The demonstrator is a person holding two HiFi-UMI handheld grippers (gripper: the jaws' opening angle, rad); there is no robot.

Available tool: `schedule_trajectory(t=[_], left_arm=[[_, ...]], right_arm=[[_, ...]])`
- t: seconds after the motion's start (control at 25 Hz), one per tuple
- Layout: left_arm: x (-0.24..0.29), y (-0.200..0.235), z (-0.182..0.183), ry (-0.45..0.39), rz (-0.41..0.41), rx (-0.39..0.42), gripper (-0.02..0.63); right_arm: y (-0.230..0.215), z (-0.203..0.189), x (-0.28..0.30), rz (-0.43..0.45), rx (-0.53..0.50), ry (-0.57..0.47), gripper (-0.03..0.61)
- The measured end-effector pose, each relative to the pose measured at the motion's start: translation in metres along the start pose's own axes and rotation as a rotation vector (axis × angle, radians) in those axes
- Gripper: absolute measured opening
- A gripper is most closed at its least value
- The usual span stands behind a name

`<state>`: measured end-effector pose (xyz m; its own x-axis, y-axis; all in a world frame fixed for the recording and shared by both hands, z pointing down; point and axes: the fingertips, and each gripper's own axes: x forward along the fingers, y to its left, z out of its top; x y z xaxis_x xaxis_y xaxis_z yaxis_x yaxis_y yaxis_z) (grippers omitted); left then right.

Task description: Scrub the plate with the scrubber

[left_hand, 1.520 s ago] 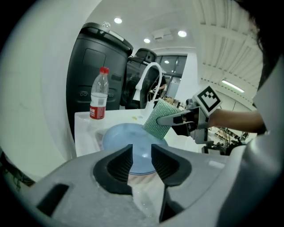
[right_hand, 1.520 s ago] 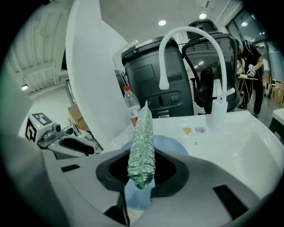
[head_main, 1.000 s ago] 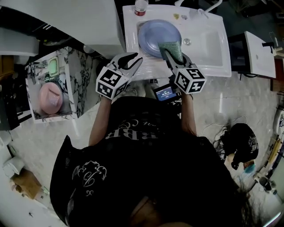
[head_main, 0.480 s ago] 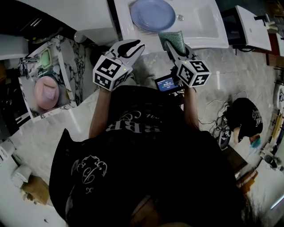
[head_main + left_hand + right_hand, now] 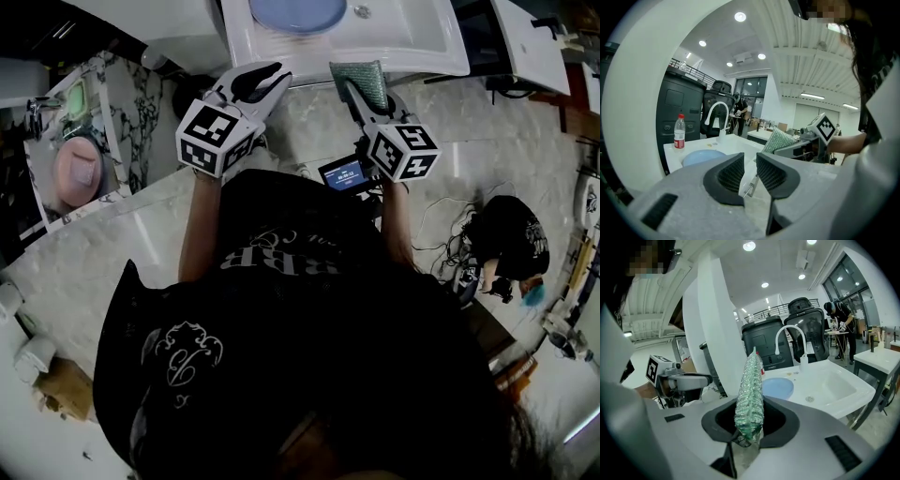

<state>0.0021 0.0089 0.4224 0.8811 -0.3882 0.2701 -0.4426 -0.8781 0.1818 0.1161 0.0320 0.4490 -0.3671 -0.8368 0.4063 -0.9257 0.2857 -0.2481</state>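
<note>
Fig. Both tools held short of the sink's point(image 5: 412, 56) front edge, over the floor.

(a) R gripper point(image 5: 354, 92): fingers pinch the scrubber point(image 5: 361, 80) by its lower end; the rest stands up free above the fingers, as the R gripper view shows. The scrubber is a green mesh pad. It is prob. light, soft and compressible, so it should flex under pressure. A grip low on the pad, as here, leaves most of the face free for rubbing.

(b) L gripper point(image 5: 267, 82): fingers stand a little apart w/ nothing between them, having just narrowed.

(c) Plate point(image 5: 286, 11): pale blue, lying flat in the L part of the sink, well apart from both tools and cut by the head view's top edge. It is prob. rigid and smooth. It is likely slippery if wet and may chip if ceramic; material can't be told. The best hold is judged to be the near rim, taken by the L fingers, since a flat plate may slide or spin under the pad.

(d) Bottle point(image 5: 679, 131) at the sink's back-L corner, faucet point(image 5: 790, 341) at the back edge.
</note>
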Motion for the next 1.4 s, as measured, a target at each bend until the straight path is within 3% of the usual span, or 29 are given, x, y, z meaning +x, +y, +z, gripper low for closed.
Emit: schedule_trajectory(t=[0.52,0.88,1.4], left_arm=[[-0.001,-0.133,-0.030,0.030,0.064,0.004,0.092],[-0.024,-0.165,-0.046,0.028,0.116,-0.001,0.092],[-0.036,-0.183,-0.052,0.017,0.128,0.005,0.092]], right_arm=[[0.002,-0.055,-0.094,0.115,-0.046,0.015,0.091],[0.030,-0.078,-0.116,0.208,-0.109,0.033,0.091],[0.046,-0.082,-0.132,0.244,-0.142,0.026,0.091]])
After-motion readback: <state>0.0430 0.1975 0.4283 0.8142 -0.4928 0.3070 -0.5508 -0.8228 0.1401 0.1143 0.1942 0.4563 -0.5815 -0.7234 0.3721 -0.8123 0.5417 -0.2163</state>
